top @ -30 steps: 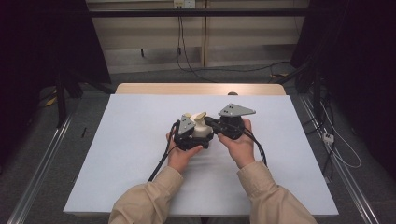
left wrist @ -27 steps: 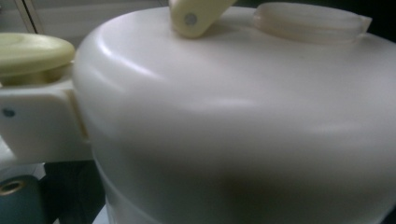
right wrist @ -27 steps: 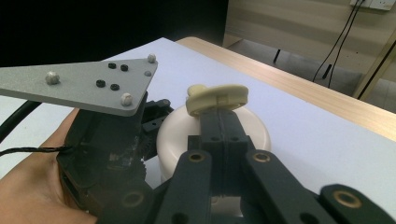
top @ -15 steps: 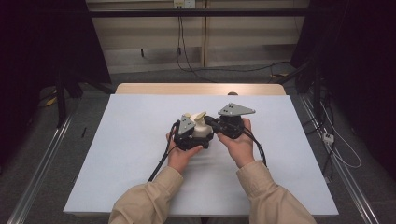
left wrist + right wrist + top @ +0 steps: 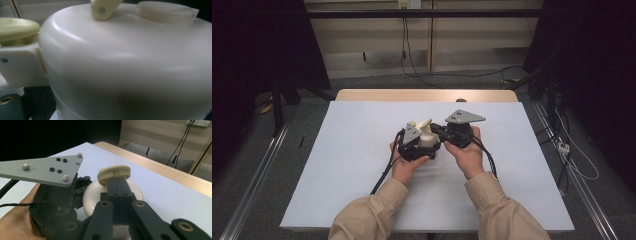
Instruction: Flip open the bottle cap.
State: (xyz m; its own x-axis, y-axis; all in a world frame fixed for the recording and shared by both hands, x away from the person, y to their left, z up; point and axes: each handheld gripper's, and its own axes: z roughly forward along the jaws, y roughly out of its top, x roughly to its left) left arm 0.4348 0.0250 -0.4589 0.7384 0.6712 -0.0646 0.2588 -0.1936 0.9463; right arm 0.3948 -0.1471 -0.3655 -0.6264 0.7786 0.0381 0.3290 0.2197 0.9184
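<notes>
Pinching cream handle [image 5: 114, 175]: right claw [image 5: 117, 185]

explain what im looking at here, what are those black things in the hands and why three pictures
A person sits at a white table with a hand-held two-jaw gripper in each hand. The high view looks down from above; the other two come from cameras riding on the grippers. The left gripper is pressed up against a cream plastic container, so its own camera sees it blurred and very close. The right gripper has its jaws closed together, tips at the container's pale round knob; whether they pinch it is hard to tell. The grey three-cornered plates are parts of the grippers.
</notes>
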